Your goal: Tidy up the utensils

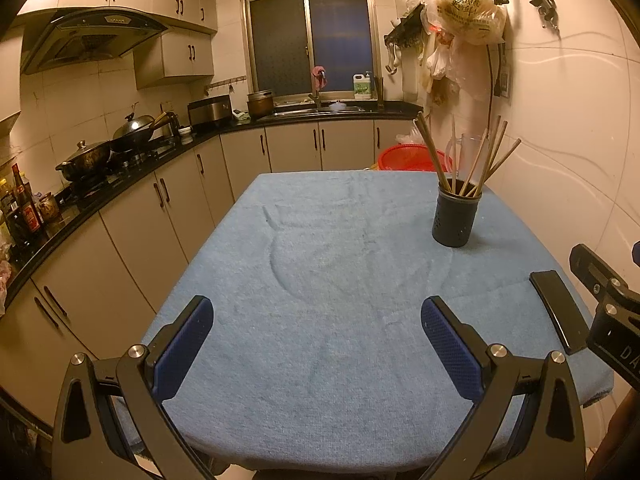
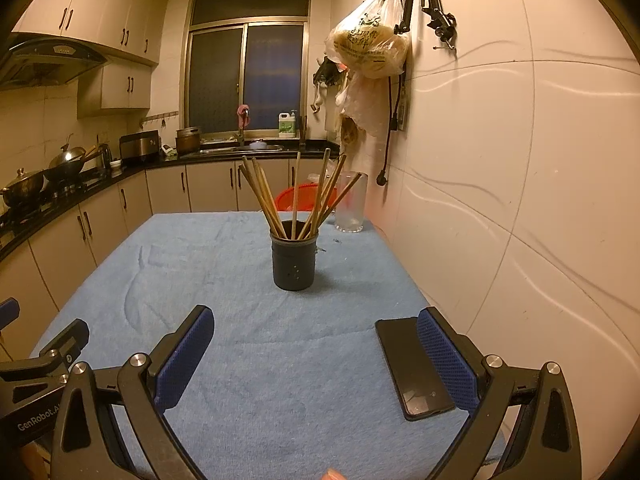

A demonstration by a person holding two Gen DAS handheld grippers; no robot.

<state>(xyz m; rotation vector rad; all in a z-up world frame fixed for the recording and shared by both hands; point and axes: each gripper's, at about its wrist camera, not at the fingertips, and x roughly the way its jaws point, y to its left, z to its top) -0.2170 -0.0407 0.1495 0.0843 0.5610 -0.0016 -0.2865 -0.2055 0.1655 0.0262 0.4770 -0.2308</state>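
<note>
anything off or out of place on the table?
A black phone lies on the blue cloth near the right gripper, not a utensil. Chopsticks all stand in the dark holder, splayed. Nothing spilled.

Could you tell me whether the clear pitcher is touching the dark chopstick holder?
Apart: the right wrist view shows blue cloth between the holder and the pitcher.

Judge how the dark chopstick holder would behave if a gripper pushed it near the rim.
The chopstick holder is tall and narrow, so it would probably tip rather than slide. The blue towel under it likely adds drag. The splayed chopsticks stand loose and would probably shift or spill.
</note>
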